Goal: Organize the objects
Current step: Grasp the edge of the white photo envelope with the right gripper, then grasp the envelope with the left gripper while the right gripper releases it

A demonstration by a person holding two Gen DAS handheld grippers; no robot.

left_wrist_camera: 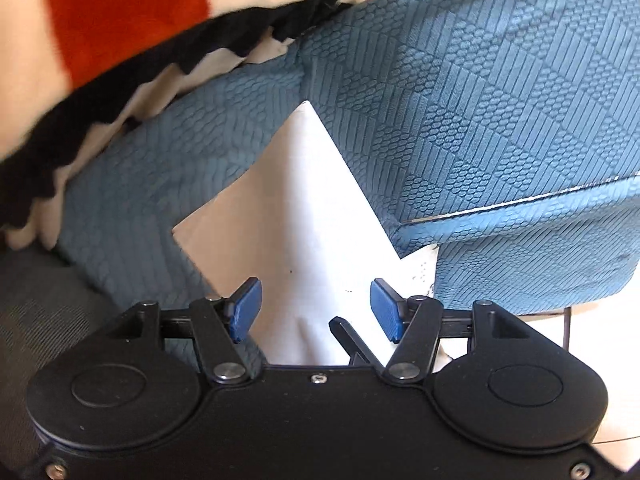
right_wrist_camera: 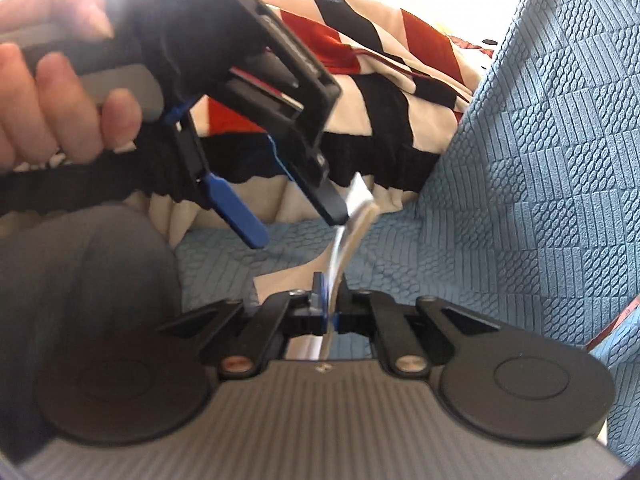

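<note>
1. A thin white sheet of paper (left_wrist_camera: pixel 304 216) is seen from the left wrist view, lying against a blue textured fabric sofa (left_wrist_camera: pixel 480 92); a red, black and cream patterned blanket (left_wrist_camera: pixel 120 20) is draped behind.
2. The left gripper (left_wrist_camera: pixel 316 310) is held with its blue-padded fingers (left_wrist_camera: pixel 245 309) wide apart around the sheet's near part; nothing is gripped by it.
3. The right gripper (right_wrist_camera: pixel 329 312) is closed tight on the sheet's edge (right_wrist_camera: pixel 344 236), which is seen bowing upward.
4. The sheet is judged light, floppy and easily creased; hold is best taken at an edge, gently, both sides supported.
</note>
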